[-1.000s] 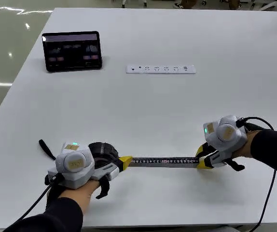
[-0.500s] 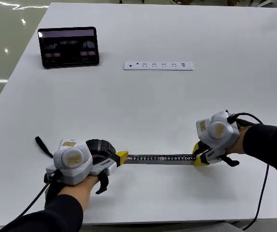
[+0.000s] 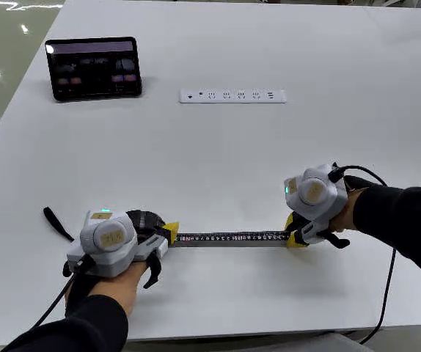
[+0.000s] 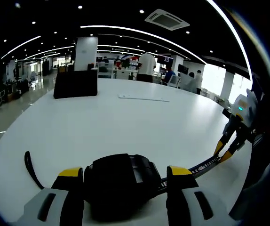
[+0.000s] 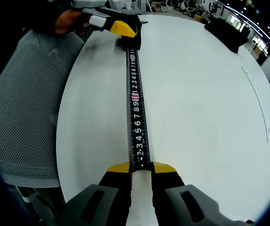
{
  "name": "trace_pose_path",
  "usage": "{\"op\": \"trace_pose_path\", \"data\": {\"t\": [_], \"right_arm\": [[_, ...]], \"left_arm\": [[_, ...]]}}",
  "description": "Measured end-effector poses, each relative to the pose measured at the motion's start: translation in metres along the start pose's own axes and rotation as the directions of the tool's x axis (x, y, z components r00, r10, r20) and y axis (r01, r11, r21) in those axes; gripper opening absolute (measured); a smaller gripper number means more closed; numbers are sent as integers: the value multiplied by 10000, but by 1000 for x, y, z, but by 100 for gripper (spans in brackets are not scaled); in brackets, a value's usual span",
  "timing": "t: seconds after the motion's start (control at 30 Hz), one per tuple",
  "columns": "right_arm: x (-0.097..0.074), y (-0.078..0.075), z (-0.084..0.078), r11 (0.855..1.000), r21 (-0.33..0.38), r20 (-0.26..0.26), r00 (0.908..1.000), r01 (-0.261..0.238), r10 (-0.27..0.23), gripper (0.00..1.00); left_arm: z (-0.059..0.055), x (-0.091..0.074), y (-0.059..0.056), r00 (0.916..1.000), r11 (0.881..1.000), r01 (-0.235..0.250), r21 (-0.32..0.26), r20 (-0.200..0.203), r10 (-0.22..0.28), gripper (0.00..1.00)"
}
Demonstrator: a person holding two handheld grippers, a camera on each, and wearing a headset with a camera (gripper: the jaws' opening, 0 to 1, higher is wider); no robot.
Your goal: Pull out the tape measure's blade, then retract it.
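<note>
While L hand-held gripper (image 4: 124, 172) clamps case (image 4: 120, 186), R hand-held gripper (image 5: 141, 168) pinches blade (image 5: 135, 101) marked 2-9.

Left gripper (image 3: 165, 236), right gripper (image 3: 293, 237): closed.

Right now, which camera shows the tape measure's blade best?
The right gripper view: the blade runs up the middle with readable numbers. The head view shows it as a thin, distant strip; the left gripper view catches a short slanted piece.

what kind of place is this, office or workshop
Probably a big open-plan office or lab: a white table with a tablet and power strip, ceiling light strips and people at desks behind.
</note>
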State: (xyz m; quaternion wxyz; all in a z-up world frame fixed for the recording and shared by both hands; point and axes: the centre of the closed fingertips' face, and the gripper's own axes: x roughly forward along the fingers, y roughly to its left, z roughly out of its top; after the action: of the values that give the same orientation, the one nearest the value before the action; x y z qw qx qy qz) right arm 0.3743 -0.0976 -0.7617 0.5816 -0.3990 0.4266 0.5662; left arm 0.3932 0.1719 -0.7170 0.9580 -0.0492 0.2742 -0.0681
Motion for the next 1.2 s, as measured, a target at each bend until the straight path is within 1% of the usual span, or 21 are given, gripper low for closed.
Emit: {"op": "trace_pose_path", "data": {"t": [0.13, 0.23, 0.27, 0.33, 0.4, 0.43, 0.5, 0.6, 0.73, 1.1, 1.17, 1.2], "right_arm": [[0, 0, 0, 9999, -148, 61, 10000, -2, 3, 11], [-1, 0, 0, 9999, -110, 146, 9999, -56, 58, 11], [0, 0, 0, 10000, -2, 111, 9999, -92, 92, 10], [0, 1, 0, 9999, -96, 8, 9999, -131, 131, 10], [0, 1, 0, 9995, -260, -82, 9998, -165, 163, 10], [0, 0, 0, 9995, -254, -85, 9998, -175, 172, 10], [0, 1, 0, 9997, -181, -49, 9999, -167, 166, 10], [1, 1, 0, 9998, -115, 27, 9999, -162, 162, 10], [1, 0, -1, 9999, 21, 115, 9998, -141, 140, 10], [1, -1, 0, 9993, 360, 343, 9994, -35, 22, 10], [1, 0, 1, 9995, 303, 337, 9994, 19, -30, 10], [2, 0, 2, 9997, -189, 303, 9994, 159, -153, 10]], "left_arm": [[-1, 0, 2, 9999, 9999, -104, 69, -62, 105, 64], [-1, -1, 3, 9999, 9999, -98, -23, -33, 98, 62], [-1, -1, 3, 9999, 9999, -108, -22, -50, 108, 62], [-2, -1, 2, 9999, 9999, -120, 49, -105, 120, 62], [-4, -1, 2, 9996, 9994, -134, 305, -251, 142, 62], [-5, -2, 1, 9992, 9983, -157, 563, -345, 177, 62], [-6, -2, 0, 9990, 9977, -167, 659, -392, 193, 62], [-6, -1, 2, 9983, 9978, -182, 635, -535, 216, 61], [-7, -1, 2, 9979, 9969, -186, 762, -600, 232, 60], [-7, 1, 2, 9976, 9973, -145, 722, -671, 194, 60], [-7, 1, 2, 9975, 9974, -137, 713, -685, 186, 60], [-8, 1, 2, 9974, 9974, -140, 705, -700, 189, 60]]}}
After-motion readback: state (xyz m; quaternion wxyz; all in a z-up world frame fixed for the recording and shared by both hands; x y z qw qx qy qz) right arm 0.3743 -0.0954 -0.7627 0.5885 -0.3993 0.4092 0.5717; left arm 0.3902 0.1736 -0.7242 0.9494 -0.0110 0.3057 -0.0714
